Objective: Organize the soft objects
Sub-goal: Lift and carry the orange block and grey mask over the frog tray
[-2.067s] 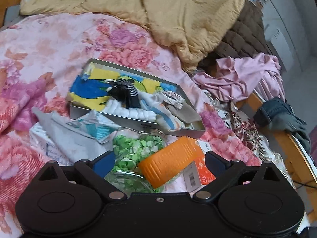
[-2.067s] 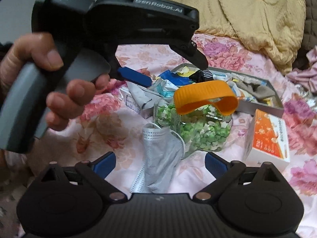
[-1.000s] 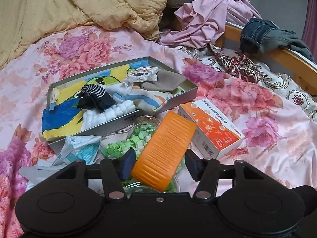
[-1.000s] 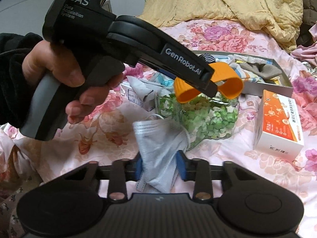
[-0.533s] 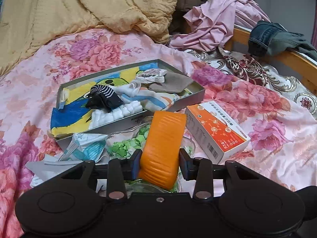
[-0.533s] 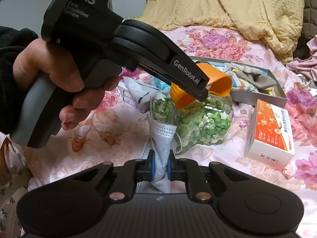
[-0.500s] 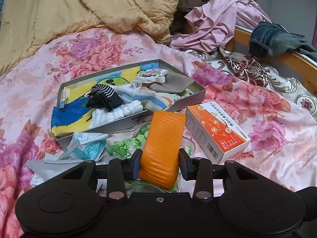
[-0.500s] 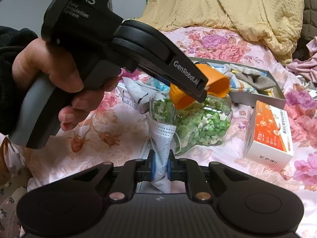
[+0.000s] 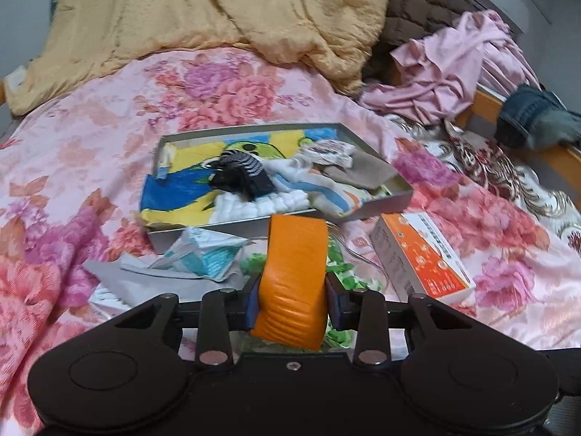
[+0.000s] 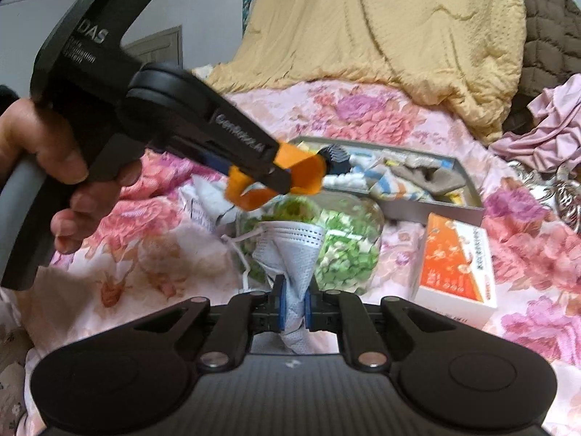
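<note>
The left gripper (image 9: pixel 293 303) is clamped on an orange silicone band (image 9: pixel 295 276), its blue pads pressing both sides while the jaws are closing a little further; in the right wrist view that band (image 10: pixel 290 174) shows as a flattened loop held in the air above the jar. The right gripper (image 10: pixel 293 305) is clenched tight on a white face mask (image 10: pixel 290 250), which fans upward from the pads with its ear loops hanging to the left, in front of the glass jar (image 10: pixel 341 243) of green and white paper bits. Whether the mask's lower edge touches the bed I cannot tell.

Just beyond the jar lies a shallow grey tray (image 9: pixel 377 203) holding soft things: a blue and yellow cartoon cloth (image 9: pixel 174 192), a black and striped sock (image 9: pixel 241 172), a white fluffy piece (image 9: pixel 261 203), a striped cloth and a tan one. An opened mask wrapper (image 9: pixel 203 254) lies against the tray's near wall, left of the band. An orange and white carton (image 9: pixel 425 258) lies to the right of the jar.

All of it lies on a pink floral bedspread (image 9: pixel 90 145). Farther back lie a yellow blanket (image 9: pixel 218 11) and, to the right, a crumpled pink garment (image 9: pixel 450 72). A hand (image 10: pixel 54 152) grips the left gripper's handle.
</note>
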Available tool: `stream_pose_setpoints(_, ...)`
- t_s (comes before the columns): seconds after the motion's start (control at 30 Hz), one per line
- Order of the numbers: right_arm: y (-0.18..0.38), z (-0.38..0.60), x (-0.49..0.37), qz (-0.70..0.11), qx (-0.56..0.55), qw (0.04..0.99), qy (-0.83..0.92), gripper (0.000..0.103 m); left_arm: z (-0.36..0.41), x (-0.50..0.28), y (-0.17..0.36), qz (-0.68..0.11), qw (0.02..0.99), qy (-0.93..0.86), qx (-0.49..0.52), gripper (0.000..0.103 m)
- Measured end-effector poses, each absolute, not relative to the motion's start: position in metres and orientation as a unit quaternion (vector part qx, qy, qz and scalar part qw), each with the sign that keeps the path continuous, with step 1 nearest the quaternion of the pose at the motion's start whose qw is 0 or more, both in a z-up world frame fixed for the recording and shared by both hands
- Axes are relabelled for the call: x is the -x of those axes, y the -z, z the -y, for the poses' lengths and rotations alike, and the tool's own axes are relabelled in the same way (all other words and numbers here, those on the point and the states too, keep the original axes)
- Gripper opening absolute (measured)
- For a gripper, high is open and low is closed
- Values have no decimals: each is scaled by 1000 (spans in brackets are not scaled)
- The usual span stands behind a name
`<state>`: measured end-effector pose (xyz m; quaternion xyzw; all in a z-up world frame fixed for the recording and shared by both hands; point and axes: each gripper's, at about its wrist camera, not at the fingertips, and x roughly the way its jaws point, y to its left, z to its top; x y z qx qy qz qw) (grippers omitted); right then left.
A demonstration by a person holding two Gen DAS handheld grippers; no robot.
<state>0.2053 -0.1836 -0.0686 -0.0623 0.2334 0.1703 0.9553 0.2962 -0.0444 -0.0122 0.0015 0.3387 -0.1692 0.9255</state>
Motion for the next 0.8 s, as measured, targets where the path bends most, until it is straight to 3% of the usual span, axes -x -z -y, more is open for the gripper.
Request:
stream_pose_setpoints(0.43, 44, 194, -195, -137, 53, 978, -149, 10, 28, -292, -6, -314, 937, 153, 0, 37)
stream_pose_setpoints(0.8, 18, 202, -280, -56, 29, 986, -156, 10, 9, -337, -19, -287, 949, 128, 24, 37)
